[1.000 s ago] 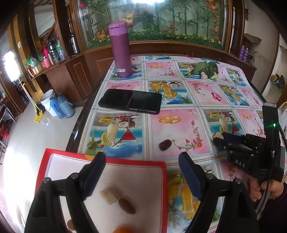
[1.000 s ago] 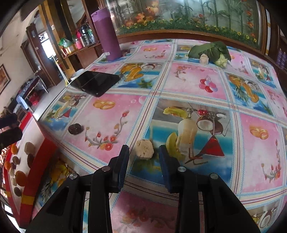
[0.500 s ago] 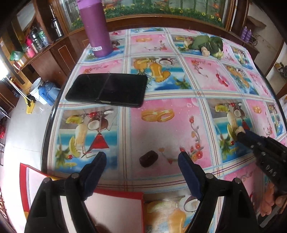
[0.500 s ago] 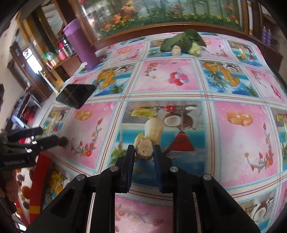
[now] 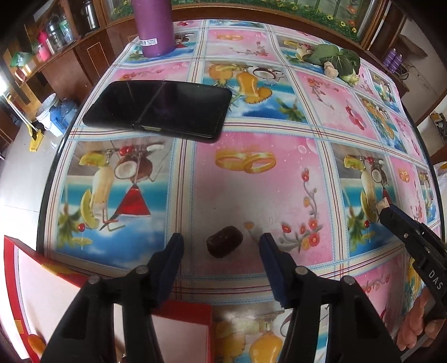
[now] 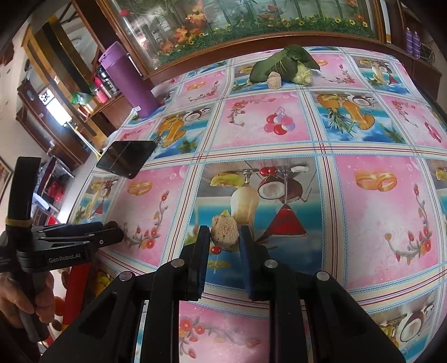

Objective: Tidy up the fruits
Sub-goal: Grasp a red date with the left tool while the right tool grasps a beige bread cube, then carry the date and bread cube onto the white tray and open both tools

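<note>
A dark brown dried fruit lies on the patterned tablecloth between the fingers of my left gripper, which is open around it without touching. My right gripper is shut on a beige dried fruit piece and holds it at the fingertips. In the left wrist view the right gripper shows at the right edge with the beige piece at its tip. A red-rimmed tray with white inside sits at the near left table corner under the left gripper.
A black folded tablet lies on the left of the table. A purple flask stands at the far left corner. Green leafy vegetables with a beige chunk lie at the far side. The table's left edge is close.
My left gripper moved forward off the tray and down around the dark fruit, narrowing its opening. My right gripper closed on the beige piece and lifted it slightly.
</note>
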Demonstrator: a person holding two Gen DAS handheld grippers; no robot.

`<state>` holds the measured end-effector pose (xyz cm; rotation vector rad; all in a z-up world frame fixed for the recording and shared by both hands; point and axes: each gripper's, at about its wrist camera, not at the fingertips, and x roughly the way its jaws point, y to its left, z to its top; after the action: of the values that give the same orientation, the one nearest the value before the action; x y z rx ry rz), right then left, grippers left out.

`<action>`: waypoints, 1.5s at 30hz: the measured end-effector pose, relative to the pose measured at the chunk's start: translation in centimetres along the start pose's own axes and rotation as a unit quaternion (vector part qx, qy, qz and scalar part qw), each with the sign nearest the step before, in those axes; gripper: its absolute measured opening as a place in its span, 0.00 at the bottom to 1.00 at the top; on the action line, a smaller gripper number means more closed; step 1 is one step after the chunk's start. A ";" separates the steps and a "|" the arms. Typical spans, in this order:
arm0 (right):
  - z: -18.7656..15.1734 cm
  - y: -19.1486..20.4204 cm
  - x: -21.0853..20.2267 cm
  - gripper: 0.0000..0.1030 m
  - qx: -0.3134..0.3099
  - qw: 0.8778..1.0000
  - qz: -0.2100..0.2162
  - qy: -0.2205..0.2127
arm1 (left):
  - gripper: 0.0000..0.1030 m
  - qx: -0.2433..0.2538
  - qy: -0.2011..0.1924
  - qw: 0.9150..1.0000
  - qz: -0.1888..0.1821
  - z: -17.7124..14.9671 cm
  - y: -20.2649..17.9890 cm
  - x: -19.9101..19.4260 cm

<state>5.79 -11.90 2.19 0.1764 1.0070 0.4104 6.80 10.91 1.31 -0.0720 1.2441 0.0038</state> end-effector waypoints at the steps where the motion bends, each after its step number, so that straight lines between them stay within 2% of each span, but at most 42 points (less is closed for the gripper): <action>1: 0.0 0.0 0.1 0.20 0.000 1.000 0.000 0.001 | 0.51 0.000 -0.001 1.000 0.000 0.0 -0.1 -0.1; 3: 0.0 0.0 0.1 0.20 0.001 1.000 0.000 0.002 | 0.43 0.005 -0.003 1.000 0.000 0.0 -0.5 -0.2; 5: 0.0 0.0 0.2 0.20 0.001 1.000 0.001 0.002 | 0.41 0.010 -0.003 1.000 -0.002 0.2 -0.9 -0.1; 7: 0.0 0.0 0.1 0.20 0.001 1.000 0.000 0.000 | 0.31 0.018 -0.005 1.000 0.001 0.2 -1.2 -0.2; 8: 0.0 0.0 0.1 0.20 0.002 1.000 0.000 -0.001 | 0.29 0.021 -0.005 1.000 0.002 0.2 -1.4 -0.2; 14: 0.0 -0.1 -0.2 0.20 0.004 1.000 0.005 -0.004 | 0.27 0.025 -0.013 1.000 -0.009 -0.2 -2.4 -0.4; 20: 0.0 0.0 -1.4 0.20 0.003 1.000 0.014 -0.026 | 0.27 0.020 -0.072 0.997 -0.018 -1.9 -3.2 -3.9; 27: 0.0 0.5 -3.6 0.20 0.002 0.996 0.040 -0.083 | 0.27 0.036 -0.171 0.984 -0.028 -7.2 -2.8 -10.8; 32: -0.5 1.5 -4.7 0.20 -0.015 0.991 0.057 -0.122 | 0.27 0.029 -0.213 0.977 -0.011 -13.3 0.2 -14.6; 38: -2.6 4.5 -4.9 0.20 -0.030 0.989 0.082 -0.121 | 0.27 -0.042 -0.222 0.974 0.024 -20.4 7.5 -16.4; 42: -5.4 9.9 -5.2 0.20 -0.069 0.984 0.130 -0.104 | 0.27 -0.088 -0.213 0.972 0.043 -23.4 12.1 -16.4; 45: -7.3 14.7 -5.3 0.19 -0.113 0.976 0.166 -0.087 | 0.27 -0.103 -0.212 0.971 0.047 -24.7 13.8 -16.2</action>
<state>-6.54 -1.03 7.35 0.1728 0.7519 0.7964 -22.39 23.87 8.04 -0.1834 0.8141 0.2206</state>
